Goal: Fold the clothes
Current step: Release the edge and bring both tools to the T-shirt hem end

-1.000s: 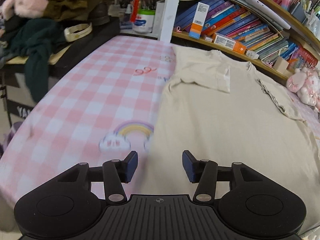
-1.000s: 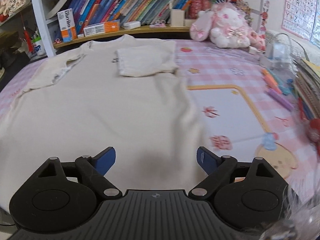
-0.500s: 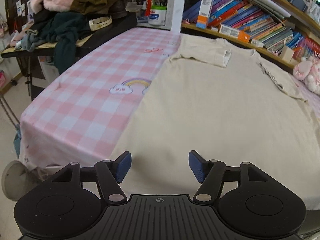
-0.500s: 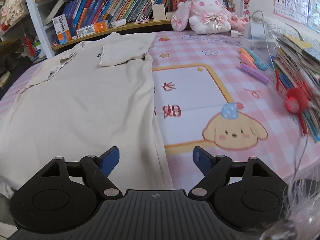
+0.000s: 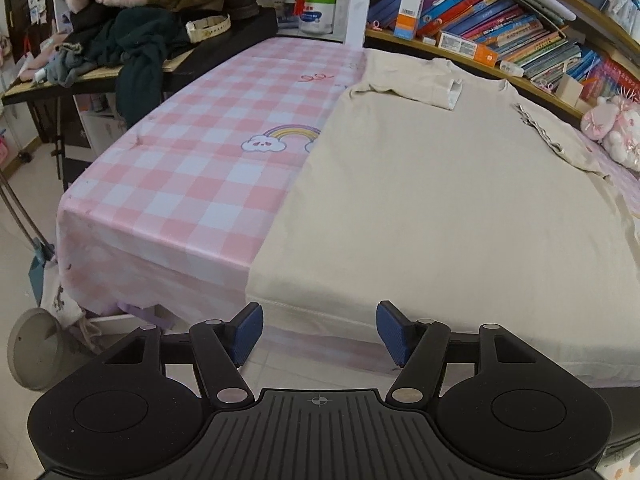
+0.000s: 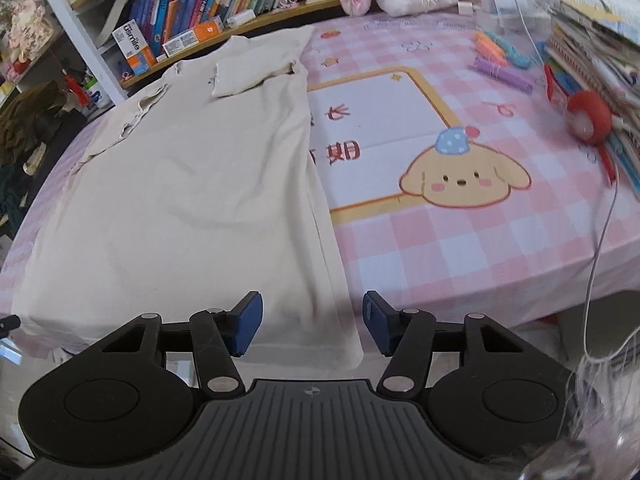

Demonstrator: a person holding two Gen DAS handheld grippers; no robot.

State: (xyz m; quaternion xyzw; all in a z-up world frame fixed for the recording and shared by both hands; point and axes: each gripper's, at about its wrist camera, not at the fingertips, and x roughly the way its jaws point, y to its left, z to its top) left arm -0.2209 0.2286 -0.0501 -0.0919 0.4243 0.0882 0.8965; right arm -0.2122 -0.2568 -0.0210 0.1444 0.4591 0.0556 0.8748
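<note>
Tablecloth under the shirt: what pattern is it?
Pink-and-white check with cartoon prints; tablecloth shows best in the right wrist view.

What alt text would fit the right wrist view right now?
The right hand-held gripper hovers with jaws closing over the bottom right corner of a beige T-shirt, not yet gripping it. The shirt lies flat on a pink checked tablecloth, sleeves folded in, with bookshelves behind.

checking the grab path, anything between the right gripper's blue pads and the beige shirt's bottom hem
Nothing: in the right wrist view the closing right gripper frames the beige cotton shirt's hem corner, with only open air between.
</note>
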